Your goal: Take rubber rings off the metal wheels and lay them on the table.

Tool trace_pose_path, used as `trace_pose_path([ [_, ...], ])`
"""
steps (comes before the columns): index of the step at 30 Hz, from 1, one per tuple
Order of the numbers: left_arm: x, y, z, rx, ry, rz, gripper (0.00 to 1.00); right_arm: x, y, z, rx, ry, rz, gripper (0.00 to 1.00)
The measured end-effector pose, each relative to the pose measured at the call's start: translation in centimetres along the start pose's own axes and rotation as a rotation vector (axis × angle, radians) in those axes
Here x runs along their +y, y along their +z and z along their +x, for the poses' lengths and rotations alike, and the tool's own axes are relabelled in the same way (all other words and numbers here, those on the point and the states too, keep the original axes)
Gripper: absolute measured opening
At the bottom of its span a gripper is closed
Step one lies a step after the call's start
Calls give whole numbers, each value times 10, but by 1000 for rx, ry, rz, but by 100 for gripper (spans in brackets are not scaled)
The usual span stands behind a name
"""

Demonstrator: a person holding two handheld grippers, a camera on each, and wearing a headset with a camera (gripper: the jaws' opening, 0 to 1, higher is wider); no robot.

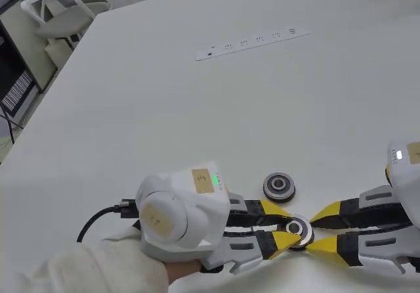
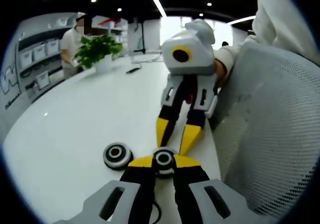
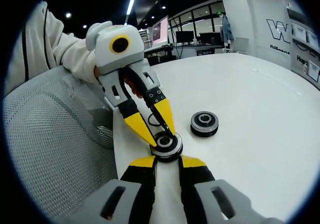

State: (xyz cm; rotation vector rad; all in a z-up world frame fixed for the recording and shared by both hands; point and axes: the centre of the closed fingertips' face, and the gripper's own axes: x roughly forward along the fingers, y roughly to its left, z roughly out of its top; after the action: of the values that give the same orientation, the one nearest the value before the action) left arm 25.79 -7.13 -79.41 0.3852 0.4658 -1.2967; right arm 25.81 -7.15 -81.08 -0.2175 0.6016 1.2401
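As left hand-held gripper (image 1: 287,225) clamps — wheel (image 1: 299,228) flat.

1. The left gripper (image 1: 292,231), white-bodied with black-and-yellow fingers, lies low over the tabletop (image 1: 197,109). It points right, held by a hand (image 1: 186,267) in a cream fleece sleeve (image 1: 79,272).
2. The matching right gripper (image 1: 311,232) points left, tip to tip with it.
3. Both pairs of fingers are part spread, with their tips against a small metal wheel (image 1: 299,228). Whether either pair grips it firmly cannot be told.
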Motion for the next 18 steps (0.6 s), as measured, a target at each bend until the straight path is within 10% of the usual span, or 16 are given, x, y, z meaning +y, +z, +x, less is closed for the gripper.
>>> trace_pose_path([
  [18,2,0,0,-3,6,-2,14,-5,-1,0,18,-2,-2,2],
])
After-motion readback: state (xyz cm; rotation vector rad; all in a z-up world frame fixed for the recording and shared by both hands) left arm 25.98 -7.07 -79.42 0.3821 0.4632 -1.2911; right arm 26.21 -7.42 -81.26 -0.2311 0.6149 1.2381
